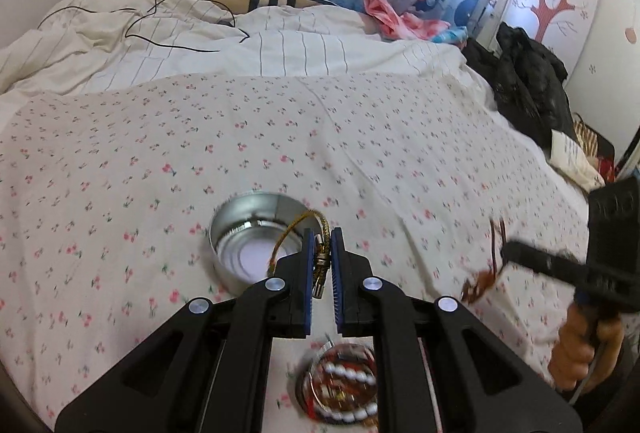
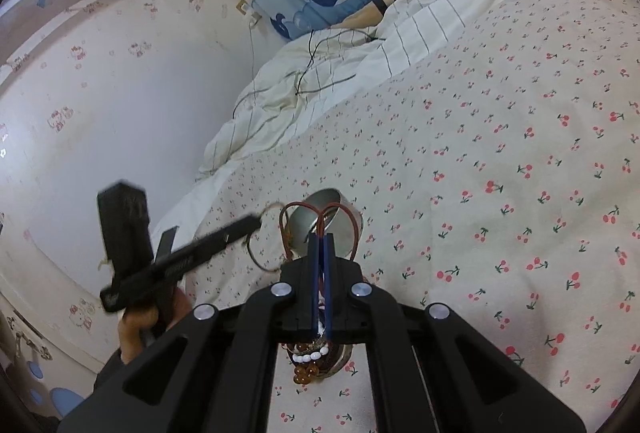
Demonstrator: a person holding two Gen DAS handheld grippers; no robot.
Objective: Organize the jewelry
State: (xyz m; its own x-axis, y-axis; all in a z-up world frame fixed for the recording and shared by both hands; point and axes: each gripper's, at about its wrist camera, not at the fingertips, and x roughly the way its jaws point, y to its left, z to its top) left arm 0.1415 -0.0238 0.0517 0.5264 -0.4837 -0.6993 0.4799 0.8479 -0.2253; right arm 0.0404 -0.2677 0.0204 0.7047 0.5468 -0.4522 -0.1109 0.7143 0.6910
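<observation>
My left gripper is shut on a gold braided bracelet and holds it over an empty round metal tin on the bed. My right gripper is shut on a red-brown cord bracelet that loops up in front of the same tin. A second tin with white and amber beads lies below my left gripper; it also shows under my right gripper. The right gripper with its cord appears blurred at the right of the left wrist view. The left gripper with the gold bracelet shows in the right wrist view.
A cherry-print sheet covers the bed. A striped duvet with a black cable lies at the far side. Dark clothes are piled off the right edge. A wall stands left of the bed.
</observation>
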